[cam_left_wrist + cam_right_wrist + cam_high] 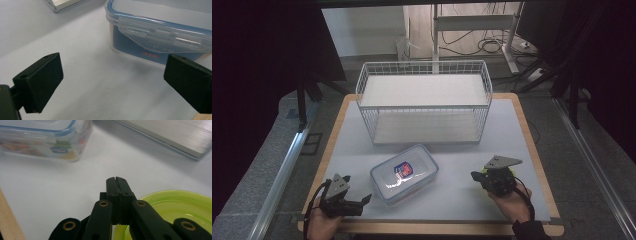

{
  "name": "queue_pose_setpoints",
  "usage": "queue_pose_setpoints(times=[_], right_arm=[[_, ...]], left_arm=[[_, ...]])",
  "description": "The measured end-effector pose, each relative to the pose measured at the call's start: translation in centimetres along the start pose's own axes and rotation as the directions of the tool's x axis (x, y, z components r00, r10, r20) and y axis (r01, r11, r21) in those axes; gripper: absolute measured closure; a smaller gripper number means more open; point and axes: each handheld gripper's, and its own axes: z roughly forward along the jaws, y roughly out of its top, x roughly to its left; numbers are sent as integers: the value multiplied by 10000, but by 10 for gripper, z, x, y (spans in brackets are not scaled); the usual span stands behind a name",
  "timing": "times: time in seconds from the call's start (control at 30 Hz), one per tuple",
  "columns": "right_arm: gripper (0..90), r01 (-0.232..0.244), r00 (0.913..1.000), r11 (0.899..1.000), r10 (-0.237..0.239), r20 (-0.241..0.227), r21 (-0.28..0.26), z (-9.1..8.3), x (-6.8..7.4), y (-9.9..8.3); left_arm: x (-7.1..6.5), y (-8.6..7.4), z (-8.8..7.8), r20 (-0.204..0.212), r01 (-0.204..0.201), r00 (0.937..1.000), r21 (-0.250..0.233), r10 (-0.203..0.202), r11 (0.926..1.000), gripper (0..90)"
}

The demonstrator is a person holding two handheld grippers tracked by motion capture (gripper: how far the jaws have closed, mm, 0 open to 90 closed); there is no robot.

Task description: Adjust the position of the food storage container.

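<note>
A clear plastic lidded container [404, 172] with a blue rim and a red label lies on the white mat, between my two grippers. My left gripper [362, 202] rests near the front left edge, open. In the left gripper view its jaws [112, 77] stand wide apart with nothing between them, and the container's latch side [160, 32] sits just ahead to the right. My right gripper [474, 176] hovers to the container's right, its jaws [116, 181] pressed together. A lime-green plate [180, 207] sits right under and beside them; I cannot tell whether they pinch its rim. The container's corner [45, 142] lies ahead to the left.
A white wire two-shelf rack [424, 100] stands at the back of the table [532, 150]. Its metal base edge [175, 137] runs across the upper right of the right gripper view. The wooden table edge [7, 220] lies close by. Dark frames and cables surround the table.
</note>
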Motion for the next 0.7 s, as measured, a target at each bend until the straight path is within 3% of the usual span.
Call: queue_pose_setpoints(times=[0.2,0.33,0.5,0.67,0.7], right_arm=[[897,-234,9990,9997,234,390,-19,-7,-12,-5],[897,-651,9956,9978,658,667,-132,-14,-22,-10],[896,-567,9953,9983,577,771,-153,-15,-20,-10],[896,-489,9972,9981,509,539,-379,-16,-11,-6],[896,-468,9977,9979,488,473,-437,-15,-9,-6]], left_arm=[[0,0,0,1,-13,10000,4,13,10000,22],[0,0,0,8,-5,10000,12,5,10000,22],[0,0,0,51,79,10000,24,-79,10000,20],[-1,2,-1,99,452,9989,275,-455,9986,16],[0,3,-2,382,614,9973,289,-625,9977,25]])
